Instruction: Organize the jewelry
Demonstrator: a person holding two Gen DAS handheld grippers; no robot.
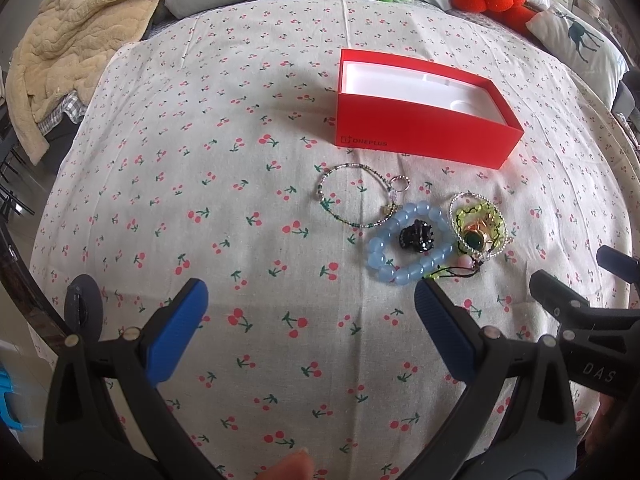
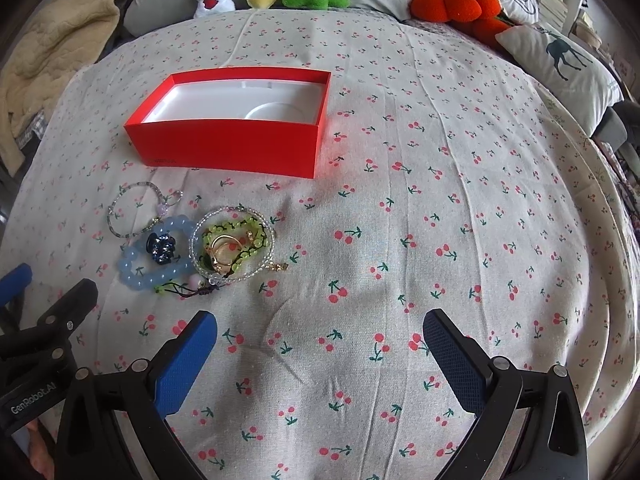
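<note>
Jewelry was seen lying in a small heap on the cherry-print cloth (image 2: 400, 200), in the left middle of the right wrist view and the right middle of the left wrist view, just in front of the open red box (image 2: 236, 148). The box was empty, only its white insert showing.

The blue bead bracelet (image 1: 404, 248) was touching the thin green bead bracelet (image 1: 352, 200) and ringed a dark faceted piece (image 1: 417, 236), perhaps a small clip; it was too small to be named with certainty. Beside it, a clear bead bracelet (image 2: 232, 244) enclosed a yellow-green corded bracelet (image 2: 236, 240) and some gold pieces (image 2: 222, 254).

The left gripper (image 1: 310, 304) and the right gripper (image 2: 320, 332) were both held low over the cloth with fingers spread wide and nothing between them.

All pieces were judged light, loose and limp, and the glassy beads slippery. The blue bracelet would be best taken across one bead strand at its free outer edge. The nested pieces were expected to tangle and to be dragged along, so the gold pieces should be lifted out separately.
</note>
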